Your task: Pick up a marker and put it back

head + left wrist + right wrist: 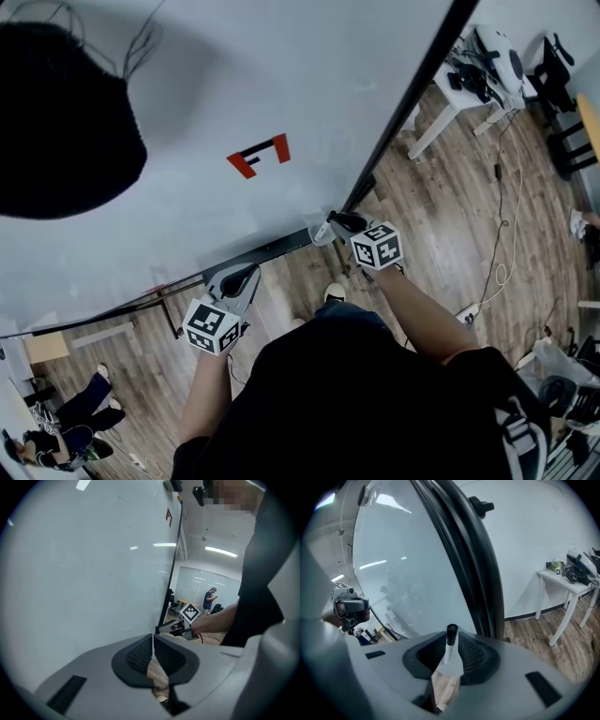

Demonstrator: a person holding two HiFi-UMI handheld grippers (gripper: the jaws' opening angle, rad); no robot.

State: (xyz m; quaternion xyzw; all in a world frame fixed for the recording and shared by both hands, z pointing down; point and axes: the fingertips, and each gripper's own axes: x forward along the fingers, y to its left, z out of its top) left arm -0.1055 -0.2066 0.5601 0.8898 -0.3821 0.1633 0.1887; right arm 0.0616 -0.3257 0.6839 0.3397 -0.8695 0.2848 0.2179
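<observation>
a: since the marker (pixel 449 649) lies right between the jaws of your right claw (pixel 330 226), cap pointing ahead of it, what's the grip?
b: jaws spread, pads look just off the barrel, not pinching it. your left claw (pixel 153 638) is pressed together, nothing in it.
a: handling?
b: my guess is light, stiff plastic, smooth and round, so it'll roll or slip. take it mid-barrel across the pads, not by the black cap, which could pull off.
a: views?
b: only your right gripper view shows the marker against the pads. head view gives just a pale bit at that claw's tip, but it puts both claws by the lower rail (pixel 267 247) of the whiteboard (pixel 281 84). left gripper view catches your right claw side-on, ahead and right of the left one.
</observation>
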